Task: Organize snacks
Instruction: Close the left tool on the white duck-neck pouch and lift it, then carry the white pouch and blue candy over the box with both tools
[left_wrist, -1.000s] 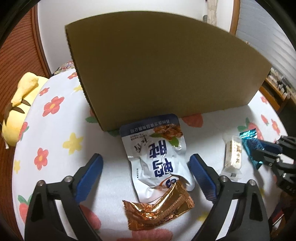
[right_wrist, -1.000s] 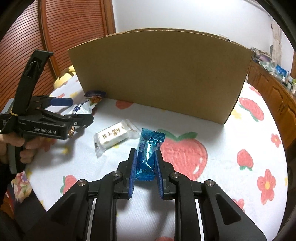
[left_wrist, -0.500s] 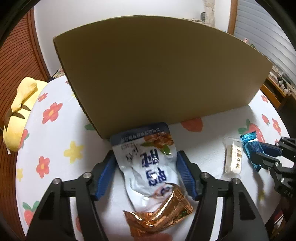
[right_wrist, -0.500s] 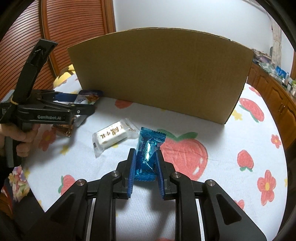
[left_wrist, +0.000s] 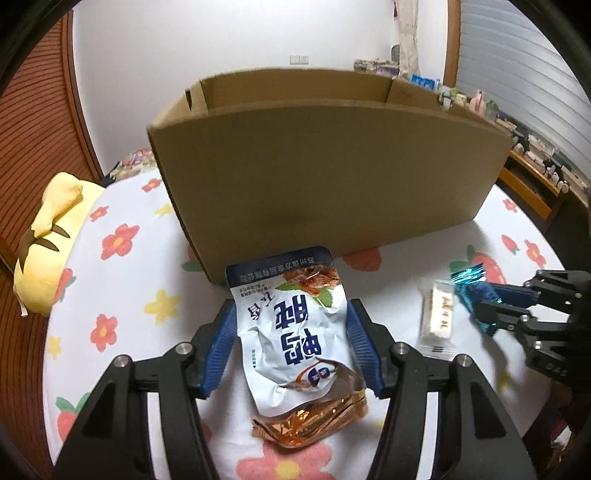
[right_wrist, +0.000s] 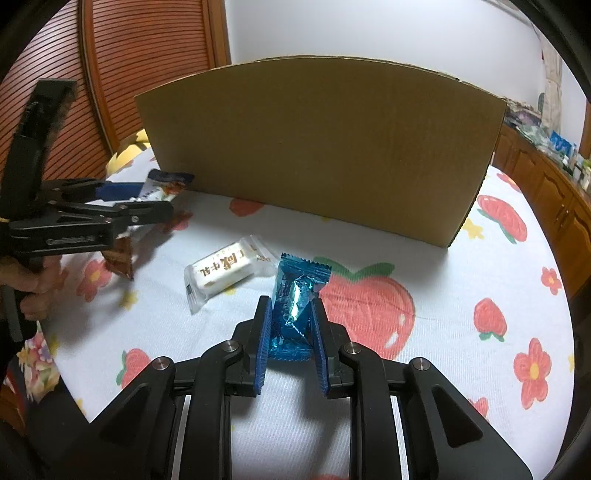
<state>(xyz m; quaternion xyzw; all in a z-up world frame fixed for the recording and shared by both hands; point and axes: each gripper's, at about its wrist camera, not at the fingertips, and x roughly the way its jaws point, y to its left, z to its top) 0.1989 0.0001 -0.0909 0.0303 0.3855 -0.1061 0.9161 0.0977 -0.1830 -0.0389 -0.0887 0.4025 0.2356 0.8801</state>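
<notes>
**Both grippers clamped on snacks beside the open carton**

Seen from the left wrist, the large brown cardboard box (left_wrist: 332, 177) stands on the round table's white cloth printed with flowers and strawberries (left_wrist: 122, 280). Its top is open and bare inner walls show at the far side; whether anything lies inside cannot be told. The left gripper (left_wrist: 291, 347) has just been closing, and its blue pads now press both edges of the white-and-navy snack pouch with blue characters (left_wrist: 295, 332). A second ago those jaws stood wide with the pouch flat on the cloth between them. The pouch's top edge now reaches up against the box's near wall, and more of the box's open top shows than before. A crumpled copper-orange foil wrapper (left_wrist: 314, 417) pokes out under the pouch's lower end. To the right lie a clear-wrapped white candy bar (left_wrist: 437, 314) and the blue foil candy packet (left_wrist: 472, 291), which the right gripper (left_wrist: 491, 310) pinches.

From the right wrist, the right gripper (right_wrist: 290, 332) is clenched on the blue foil candy packet (right_wrist: 295, 306) just above the cloth (right_wrist: 461, 350), unchanged from the earlier frames. The white candy bar (right_wrist: 221, 271) lies just left of it. Farther left, a hand (right_wrist: 33, 280) holds the left gripper (right_wrist: 147, 199) with the pouch (right_wrist: 164, 184) near the box's (right_wrist: 325, 147) left corner.
</notes>
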